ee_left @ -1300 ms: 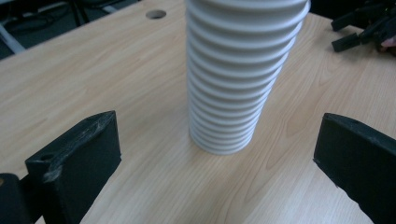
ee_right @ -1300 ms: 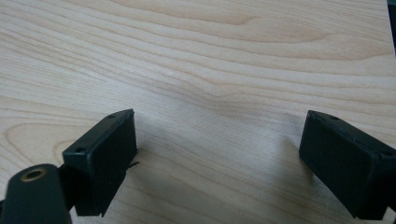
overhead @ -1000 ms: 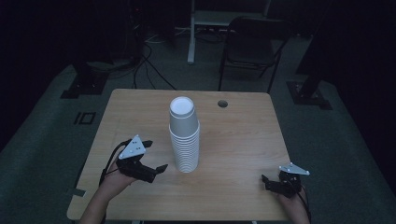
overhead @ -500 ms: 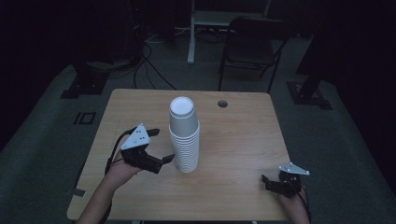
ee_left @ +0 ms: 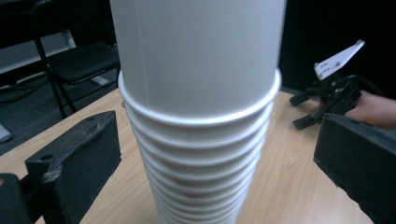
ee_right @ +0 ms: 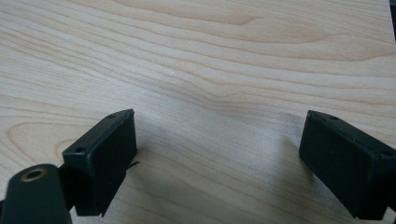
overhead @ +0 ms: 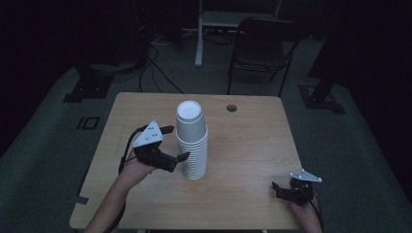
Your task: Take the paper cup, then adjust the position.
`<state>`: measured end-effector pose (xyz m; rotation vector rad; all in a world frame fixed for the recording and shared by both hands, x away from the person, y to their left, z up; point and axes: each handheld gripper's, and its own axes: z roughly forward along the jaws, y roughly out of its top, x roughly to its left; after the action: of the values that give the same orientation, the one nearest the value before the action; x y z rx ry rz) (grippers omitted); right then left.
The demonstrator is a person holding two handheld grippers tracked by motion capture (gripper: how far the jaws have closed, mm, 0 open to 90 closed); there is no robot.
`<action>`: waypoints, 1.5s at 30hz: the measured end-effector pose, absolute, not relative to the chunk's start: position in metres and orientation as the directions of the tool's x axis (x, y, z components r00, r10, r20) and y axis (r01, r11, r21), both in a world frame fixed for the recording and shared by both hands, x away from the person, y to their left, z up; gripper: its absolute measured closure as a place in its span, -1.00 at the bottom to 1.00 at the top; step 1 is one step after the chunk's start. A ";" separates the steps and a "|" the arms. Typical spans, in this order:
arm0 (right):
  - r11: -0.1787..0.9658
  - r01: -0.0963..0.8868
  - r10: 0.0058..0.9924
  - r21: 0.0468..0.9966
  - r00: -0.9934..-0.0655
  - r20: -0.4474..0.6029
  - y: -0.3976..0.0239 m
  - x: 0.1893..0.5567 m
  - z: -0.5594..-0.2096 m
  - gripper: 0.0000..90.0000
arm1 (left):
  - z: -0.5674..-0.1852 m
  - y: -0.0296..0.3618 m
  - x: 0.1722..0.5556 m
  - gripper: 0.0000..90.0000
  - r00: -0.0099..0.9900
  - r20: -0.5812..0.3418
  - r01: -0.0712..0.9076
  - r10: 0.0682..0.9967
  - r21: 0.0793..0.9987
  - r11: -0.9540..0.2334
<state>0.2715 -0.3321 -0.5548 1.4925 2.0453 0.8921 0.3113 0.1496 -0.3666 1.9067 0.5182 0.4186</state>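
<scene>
Your left gripper [overhead: 171,143] has closed in on the stack of white paper cups [overhead: 192,145] over the past second, moving from well to the stack's left to right against it, its jaws now spread wide with one on either side of the stack and neither yet touching. The left gripper view puts the top cup's rim [ee_left: 201,109] level with the jaws, which suggests you are lining up to lift off the uppermost cup [overhead: 189,120] rather than the whole stack. The stack stands upright near the middle of the wooden table [overhead: 252,145], every cup inverted and nested over the one below, so nothing can sit inside them. Your right gripper [overhead: 287,191] has not stirred: it rests on the table well to the stack's right and nearer you, jaws wide apart and holding nothing, bare wood between them.
</scene>
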 end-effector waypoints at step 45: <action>0.244 0.642 0.930 0.727 -0.367 0.012 -0.330 0.271 -0.555 -0.76 | -0.380 0.131 0.339 -0.88 0.862 -0.021 0.197 0.507 0.934 -0.297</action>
<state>0.2711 -0.3302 -0.5548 1.4354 2.0983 0.9149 0.3387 0.1309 -0.3801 1.8769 0.5258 0.3331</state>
